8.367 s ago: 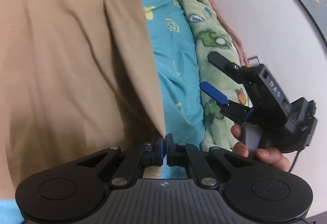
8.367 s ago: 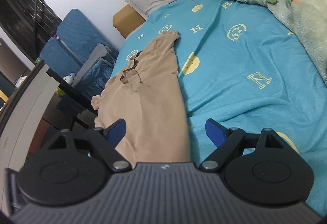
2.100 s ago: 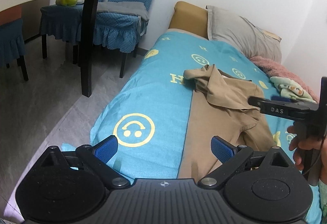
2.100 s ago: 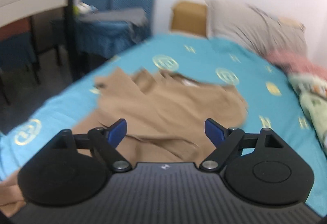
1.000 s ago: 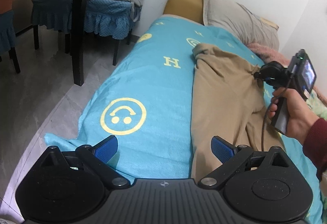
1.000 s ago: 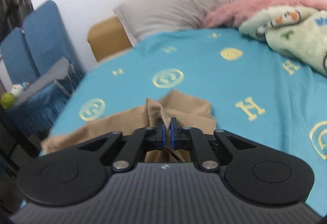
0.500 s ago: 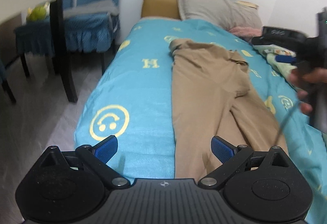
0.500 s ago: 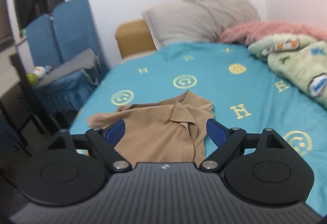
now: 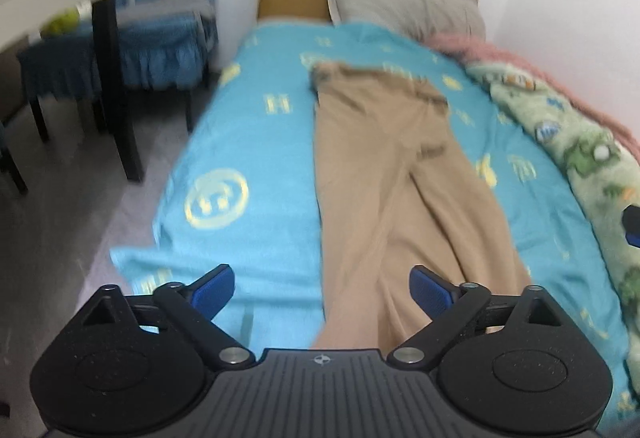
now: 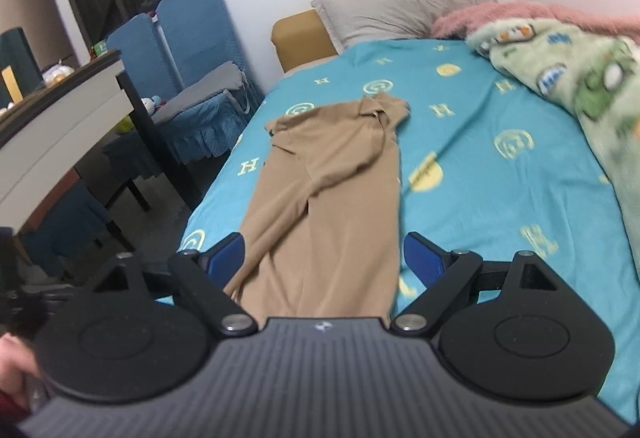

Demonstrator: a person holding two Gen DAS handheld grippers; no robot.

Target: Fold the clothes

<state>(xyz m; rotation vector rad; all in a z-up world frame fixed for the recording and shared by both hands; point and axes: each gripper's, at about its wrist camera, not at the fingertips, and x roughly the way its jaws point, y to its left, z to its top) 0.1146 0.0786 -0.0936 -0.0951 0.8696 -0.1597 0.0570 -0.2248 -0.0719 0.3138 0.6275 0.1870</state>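
A tan shirt point(image 10: 332, 190) lies flat on the bed point(image 10: 500, 198). It is folded into a long strip that runs from the foot edge of the bed up toward the pillow end. Its collar point(image 10: 384, 108) is at the far end, near the middle of the bed. The shirt lies closer to the bed's left edge, the side by the chairs, than to the wall side. In the left wrist view the shirt point(image 9: 392, 190) is blurry, but the same long shape shows.

The left gripper point(image 9: 322, 288) is wide open, with nothing between its blue pads. Its jaws have just been closing a little. It hangs above the foot edge of the bed, and the shirt's near end shows between its fingers without touching them.

The right gripper point(image 10: 324, 258) is wide open too and holds nothing. Its jaws opened up a moment ago and let go of the shirt. It is above the shirt's near end, not touching it.

A grey pillow point(image 10: 404, 6) leans at the head of the bed. A green blanket point(image 10: 580, 86) with cartoon pictures and a pink blanket point(image 10: 520, 14) are piled along the wall side. Blue chairs point(image 10: 192, 50) stand on the floor by the left edge of the bed.
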